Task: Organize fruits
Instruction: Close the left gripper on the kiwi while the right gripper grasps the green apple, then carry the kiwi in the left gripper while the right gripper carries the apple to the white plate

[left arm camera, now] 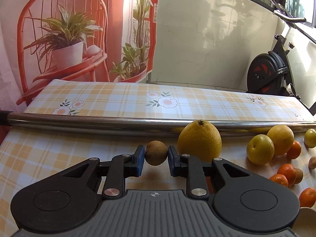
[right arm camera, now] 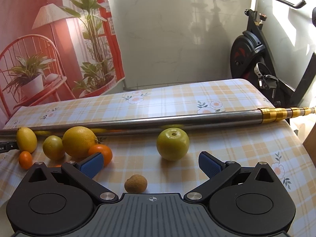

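Observation:
My left gripper (left arm camera: 156, 161) is shut on a small brown fruit (left arm camera: 156, 152), held between the blue pads just above the tablecloth. A lemon (left arm camera: 199, 140) sits right behind it. To the right lie a yellow-green fruit (left arm camera: 260, 149), a big orange (left arm camera: 280, 139) and several small tangerines (left arm camera: 286, 171). My right gripper (right arm camera: 151, 165) is open and empty. A small brown fruit (right arm camera: 135, 183) lies between its fingers near the base. A green apple-like fruit (right arm camera: 173, 144) sits just ahead. At left are a lemon (right arm camera: 26, 139), a big orange (right arm camera: 79, 141) and a tangerine (right arm camera: 101, 154).
A steel pole (left arm camera: 98, 121) lies across the checked tablecloth (left arm camera: 49, 158) behind the fruit; it also shows in the right wrist view (right arm camera: 177, 118) with a gold end (right arm camera: 280, 113). An exercise bike (left arm camera: 270, 73) stands beyond the table's right end. A printed backdrop hangs behind.

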